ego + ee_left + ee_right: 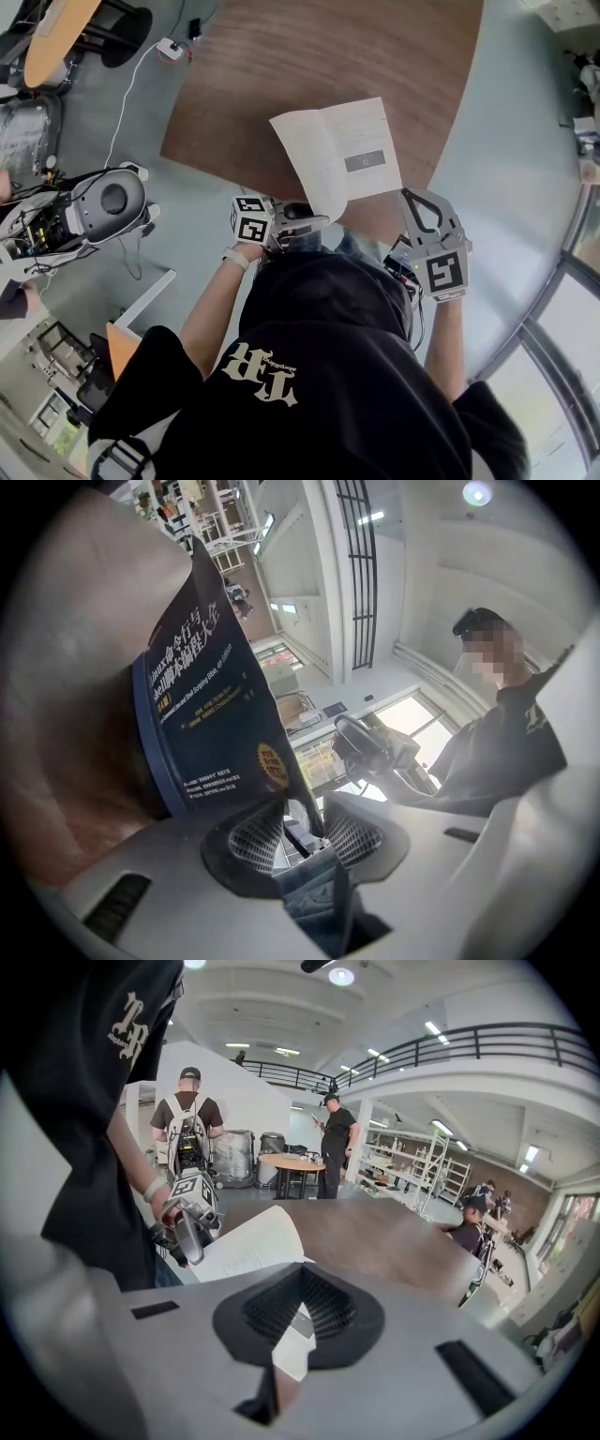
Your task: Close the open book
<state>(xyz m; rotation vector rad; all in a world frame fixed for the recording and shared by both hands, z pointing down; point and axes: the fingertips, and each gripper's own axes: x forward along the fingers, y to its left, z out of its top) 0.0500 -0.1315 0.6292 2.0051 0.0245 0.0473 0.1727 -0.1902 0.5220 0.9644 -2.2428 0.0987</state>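
An open book [361, 150] with white pages lies near the front edge of the brown table [281, 66]. Its left half [305, 164] stands lifted off the table. My left gripper [311, 221] is shut on the lower edge of that half, and the dark blue cover [206, 696] rises from between its pads [298, 829]. My right gripper [408, 194] is at the book's near right corner with its tips together. In the right gripper view those jaws [300, 1283] meet over the white page [248, 1241], and the left gripper [187, 1232] shows at the left.
The table's curved edge runs close to my body, with grey floor around it. A grey machine [103, 206] with cables stands on the floor at the left. Two people [192, 1119] [336, 1133] stand by a round table [291, 1162] far off, and another person [469, 1222] sits at the right.
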